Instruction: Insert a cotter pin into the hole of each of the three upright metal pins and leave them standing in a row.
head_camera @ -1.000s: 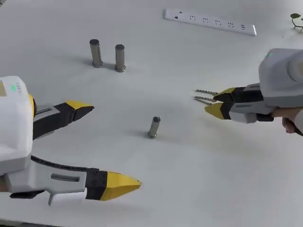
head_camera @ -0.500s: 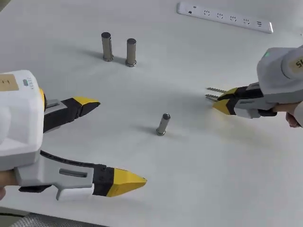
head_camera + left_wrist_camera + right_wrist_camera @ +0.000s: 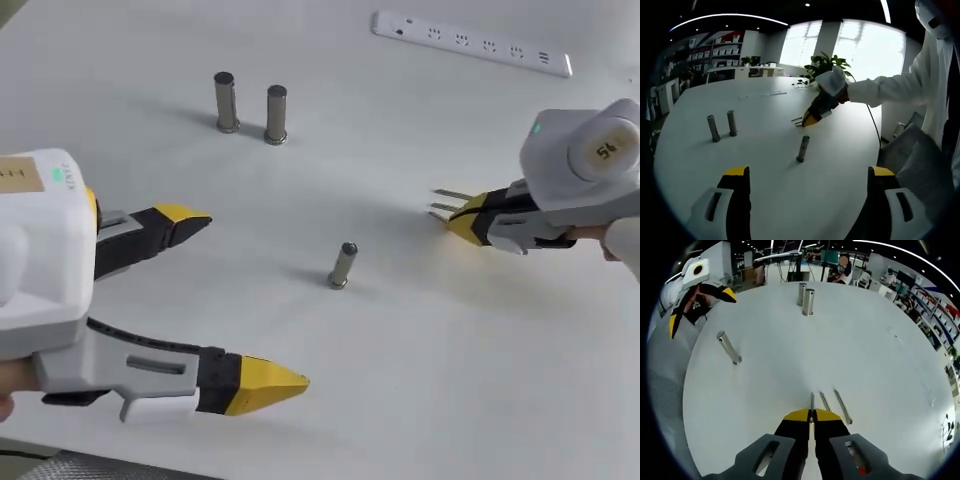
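Here we go: the lone metal pin (image 3: 343,265) stands on its base out on the white counter (image 3: 420,390), nothing touching it, and everything lines up around it. To its near left hover the left tongs (image 3: 252,300), jaws spread wide apart, yellow tips empty, and well clear of that pin. Off to the pin's right sit the right tongs (image 3: 455,215), tips low at the counter and pointing back toward it. Their jaws are pressed together, and in the right gripper view a cotter pin (image 3: 812,402) pokes straight out from between the tips, so it looks pinched there. Two more cotter pins (image 3: 842,406) lie just beside that one, on the side away from the lone pin, and apart from the tips. Farther back and to the left of the lone pin, two other metal pins (image 3: 276,113) stand upright close together, side by side, well apart from both tongs. Far beyond the lone pin, off to the right, a white power strip (image 3: 470,43) lies flat.
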`<state>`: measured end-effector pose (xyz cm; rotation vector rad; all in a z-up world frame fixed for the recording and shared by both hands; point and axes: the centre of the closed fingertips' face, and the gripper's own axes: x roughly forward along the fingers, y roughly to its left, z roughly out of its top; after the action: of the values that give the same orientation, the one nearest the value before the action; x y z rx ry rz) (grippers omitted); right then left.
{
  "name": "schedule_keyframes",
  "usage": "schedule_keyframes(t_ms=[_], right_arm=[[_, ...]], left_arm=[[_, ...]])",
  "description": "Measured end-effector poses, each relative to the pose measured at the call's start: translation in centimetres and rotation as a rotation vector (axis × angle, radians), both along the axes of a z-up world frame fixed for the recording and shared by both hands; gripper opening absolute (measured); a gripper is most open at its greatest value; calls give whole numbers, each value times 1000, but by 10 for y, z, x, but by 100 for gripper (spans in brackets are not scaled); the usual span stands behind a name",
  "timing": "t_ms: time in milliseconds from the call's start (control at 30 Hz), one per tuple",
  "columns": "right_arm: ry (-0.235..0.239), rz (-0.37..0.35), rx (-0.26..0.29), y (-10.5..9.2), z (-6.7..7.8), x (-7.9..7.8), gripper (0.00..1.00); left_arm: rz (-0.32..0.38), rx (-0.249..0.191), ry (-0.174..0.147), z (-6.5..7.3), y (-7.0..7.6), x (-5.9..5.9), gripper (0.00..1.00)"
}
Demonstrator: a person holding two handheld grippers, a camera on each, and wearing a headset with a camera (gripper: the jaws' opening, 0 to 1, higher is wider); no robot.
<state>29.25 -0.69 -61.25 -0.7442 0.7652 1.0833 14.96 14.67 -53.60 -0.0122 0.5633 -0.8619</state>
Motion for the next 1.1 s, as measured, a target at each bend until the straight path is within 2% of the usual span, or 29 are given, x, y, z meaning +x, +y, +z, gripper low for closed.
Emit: schedule_keyframes(t_ms=[67, 133, 200, 233, 300, 367, 467, 567, 667, 767, 867, 933, 967, 1000, 1100], right_arm=[[-9, 24, -15, 3, 0, -3, 0], [-14, 31, -6, 7, 3, -5, 0], [-13, 28, 17, 9, 7, 0, 0], [-2, 7, 53, 13, 12, -2, 0], [-16, 8, 90, 19, 22, -3, 0], [-35, 14, 104, 21, 32, -6, 0], [-60, 19, 116, 22, 39, -6, 0], [-107, 32, 132, 25, 55, -15, 0], [-177, 61, 151, 30, 74, -24, 0], [-242, 90, 153, 33, 87, -31, 0], [-306, 118, 159, 38, 102, -41, 0], [-346, 138, 152, 41, 109, -46, 0], [-366, 152, 145, 40, 109, -49, 0], [-374, 156, 141, 41, 110, -50, 0], [-434, 193, 103, 42, 117, -59, 0]], left_arm=[[6, 0, -3, 1, 1, 0, 97], [10, 0, -6, 3, 3, 0, 97], [13, 0, -8, 5, 4, 1, 96], [15, -1, -9, 6, 5, 1, 95], [22, -8, -18, 9, 5, 3, 95], [29, -18, -27, 14, 5, 5, 94], [36, -33, -37, 20, 4, 8, 93], [36, -52, -47, 27, 1, 12, 92], [38, -96, -50, 36, -4, 19, 88], [36, -126, -58, 45, -10, 27, 84], [25, -168, -52, 55, -20, 34, 81], [21, -203, -37, 60, -25, 36, 76], [20, -250, -16, 66, -31, 38, 74], [22, -262, -9, 67, -32, 38, 71], [38, -320, 32, 74, -38, 46, 65]])
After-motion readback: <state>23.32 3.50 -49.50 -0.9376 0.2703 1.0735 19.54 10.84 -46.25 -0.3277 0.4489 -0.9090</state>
